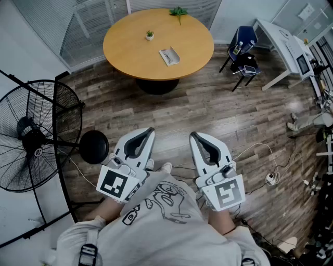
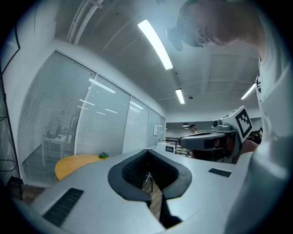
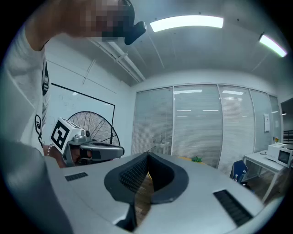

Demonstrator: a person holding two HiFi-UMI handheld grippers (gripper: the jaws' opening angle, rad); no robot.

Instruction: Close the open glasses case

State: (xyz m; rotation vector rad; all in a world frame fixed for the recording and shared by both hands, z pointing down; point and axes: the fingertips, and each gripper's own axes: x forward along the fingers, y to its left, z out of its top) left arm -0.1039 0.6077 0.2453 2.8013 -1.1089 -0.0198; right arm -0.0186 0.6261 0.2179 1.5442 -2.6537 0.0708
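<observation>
Both sets of jaws are closed tip to tip with nothing between them: the left gripper and the right gripper are held side by side close to the person's chest, pointing forward over the wood-plank floor. The pale grey rectangular glasses case lies open on the round light-wood tabletop, well ahead of both sets of jaws and roughly in line with the gap between the two grippers, so I judge the task has not really begun and the step in hand is the approach. To do it well, I would walk up to the table's near edge, part one set of jaws, and bring them low to the case so that the lid can be folded over squarely while the other gripper steadies the base. A small potted green plant stands just beyond the case and to the left, and a leafy green sprig sits at the far rim; both are clear of the case. A large black cage fan and a black round stool stand to the left of the left jaws, and white cables with a power strip trail on the floor to the right of the right jaws, a possible tripping risk; the straight path ahead looks open.
</observation>
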